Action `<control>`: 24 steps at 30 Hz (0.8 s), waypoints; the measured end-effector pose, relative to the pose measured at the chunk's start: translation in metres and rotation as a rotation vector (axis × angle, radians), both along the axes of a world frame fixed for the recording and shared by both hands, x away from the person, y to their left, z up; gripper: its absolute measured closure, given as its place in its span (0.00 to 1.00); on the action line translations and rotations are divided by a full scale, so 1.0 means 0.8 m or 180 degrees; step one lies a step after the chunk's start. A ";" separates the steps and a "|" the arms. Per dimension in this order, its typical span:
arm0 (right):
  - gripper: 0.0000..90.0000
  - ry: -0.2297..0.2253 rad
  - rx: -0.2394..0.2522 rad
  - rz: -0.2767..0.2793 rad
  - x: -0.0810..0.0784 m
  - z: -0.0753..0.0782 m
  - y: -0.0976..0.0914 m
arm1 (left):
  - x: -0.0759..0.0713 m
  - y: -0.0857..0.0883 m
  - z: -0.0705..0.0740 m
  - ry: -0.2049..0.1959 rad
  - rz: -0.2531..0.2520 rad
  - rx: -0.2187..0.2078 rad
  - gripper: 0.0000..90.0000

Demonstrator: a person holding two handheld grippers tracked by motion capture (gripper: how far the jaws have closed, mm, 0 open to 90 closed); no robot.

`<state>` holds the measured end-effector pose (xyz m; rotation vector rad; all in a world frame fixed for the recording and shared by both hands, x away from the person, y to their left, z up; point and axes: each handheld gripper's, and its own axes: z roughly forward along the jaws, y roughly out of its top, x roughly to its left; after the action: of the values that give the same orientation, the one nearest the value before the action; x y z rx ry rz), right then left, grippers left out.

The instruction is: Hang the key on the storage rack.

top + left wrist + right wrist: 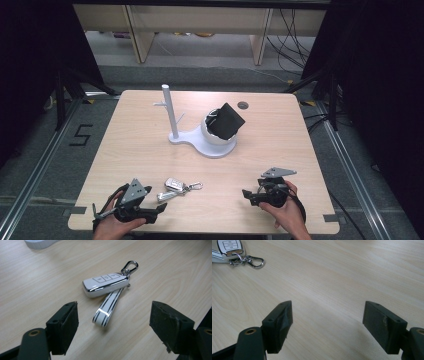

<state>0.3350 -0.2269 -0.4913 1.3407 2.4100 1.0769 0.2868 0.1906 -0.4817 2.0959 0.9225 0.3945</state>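
Lying just ahead of the left hand-held gripper (113, 322), jaws apart, key fob (105, 284)

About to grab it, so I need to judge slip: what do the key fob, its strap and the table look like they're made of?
Key fob: likely glossy white plastic with a mirror-bright chrome-look rim, so probably slick. Strap: a white loop with dark stripes and a shiny sheen, maybe coated leather or plastic; hard to tell which. Clip: bright metal by its shine. Table: pale wood grain with a matte finish, possibly laminate.
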 end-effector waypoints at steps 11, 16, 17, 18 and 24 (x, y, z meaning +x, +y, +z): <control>0.28 0.0042 -0.0032 0.0015 0.000 -0.001 0.002 | 0.052 -0.047 0.013 0.0054 -0.0457 0.0380 0.36; 0.28 0.0153 0.0024 -0.0009 -0.001 -0.002 0.003 | 0.073 -0.083 0.019 0.0226 -0.0716 0.0726 0.40; 0.28 0.0123 0.0017 0.0007 0.000 -0.002 0.003 | 0.076 -0.089 0.020 0.0249 -0.0750 0.0770 0.42; 0.29 0.0091 0.0050 0.0008 0.000 -0.003 0.003 | 0.079 -0.094 0.020 0.0267 -0.0790 0.0825 0.44; 0.29 0.0095 0.0042 0.0082 0.001 -0.003 0.003 | 0.099 -0.120 0.015 0.0405 -0.1016 0.1205 0.51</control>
<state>0.3360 -0.2248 -0.4938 1.3427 2.4523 1.0887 0.3661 0.0947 -0.4697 2.5910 0.5982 0.2860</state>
